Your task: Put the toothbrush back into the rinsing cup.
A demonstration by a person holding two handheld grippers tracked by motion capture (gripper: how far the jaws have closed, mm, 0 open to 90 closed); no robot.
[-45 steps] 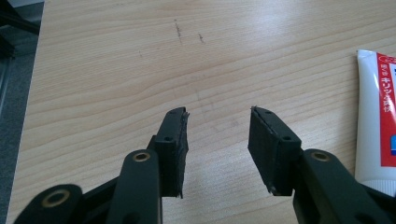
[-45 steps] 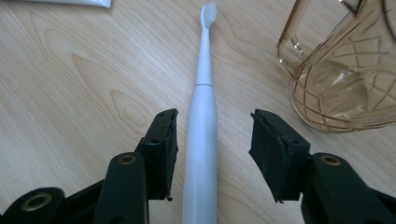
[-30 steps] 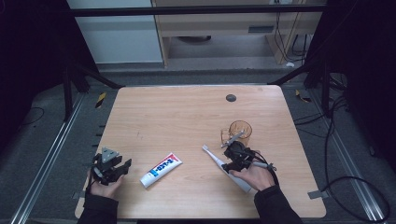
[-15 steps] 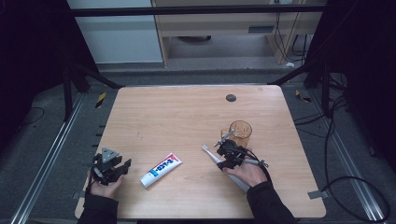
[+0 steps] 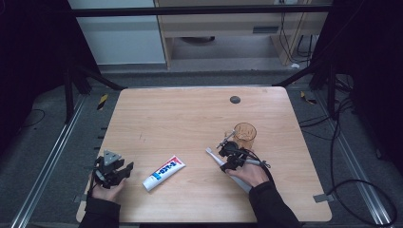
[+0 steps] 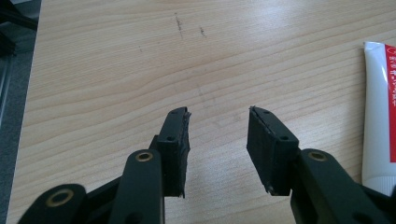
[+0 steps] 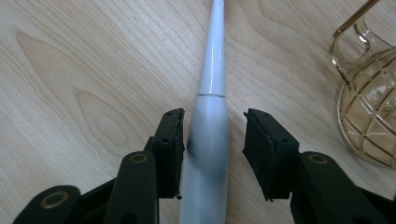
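While the right gripper (image 7: 212, 140) straddles the white electric toothbrush (image 7: 208, 135) lying on the table (image 5: 180, 114) beside the amber glass mug (image 5: 245, 135), its jaws have just been closing, one pad still clear; the left gripper (image 6: 218, 140) stands parted over bare wood beside the toothpaste tube (image 5: 164, 172).

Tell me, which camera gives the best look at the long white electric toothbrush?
The right gripper view: the long white electric toothbrush lies large on the wood, between the open jaws. The high view shows it small, partly under the right gripper.
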